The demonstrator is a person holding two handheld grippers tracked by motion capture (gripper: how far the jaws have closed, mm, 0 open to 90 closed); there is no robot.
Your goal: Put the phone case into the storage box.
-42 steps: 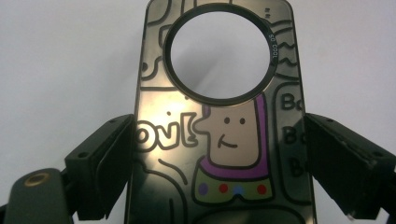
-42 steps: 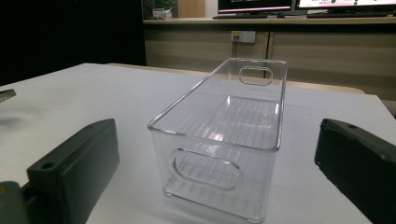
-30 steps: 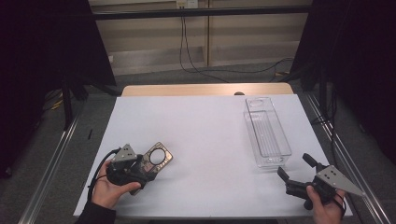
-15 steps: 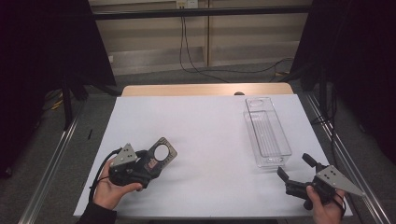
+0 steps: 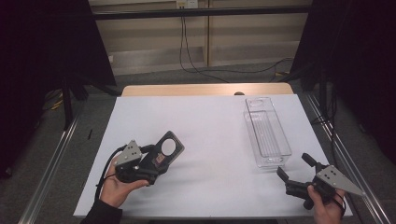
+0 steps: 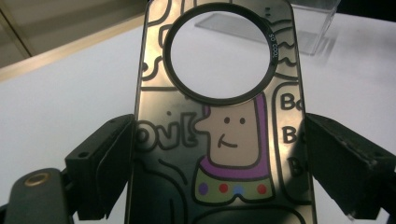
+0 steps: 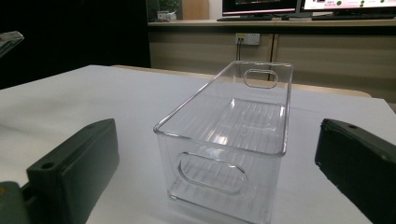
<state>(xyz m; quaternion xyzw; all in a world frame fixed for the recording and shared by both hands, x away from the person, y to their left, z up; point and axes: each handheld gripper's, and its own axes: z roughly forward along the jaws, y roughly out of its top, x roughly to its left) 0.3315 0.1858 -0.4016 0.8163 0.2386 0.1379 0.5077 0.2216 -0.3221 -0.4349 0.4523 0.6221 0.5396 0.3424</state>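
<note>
White table (image 5: pixel 219 126), left tongs (image 5: pixel 161 156) tilted up clamping phone case (image 5: pixel 169 148), right tongs (image 5: pixel 293 169) wide open, low near clear bin (image 5: pixel 267 133)

Left gripper (image 5: pixel 156 158) clamping phone case (image 5: pixel 166 149) above white table (image 5: pixel 210 130), right gripper (image 5: pixel 293 171) spread near clear bin (image 5: pixel 267 133)

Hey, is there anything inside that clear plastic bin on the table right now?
No, the clear bin is empty; the right gripper view shows its bare ribbed floor straight through the walls.
</note>
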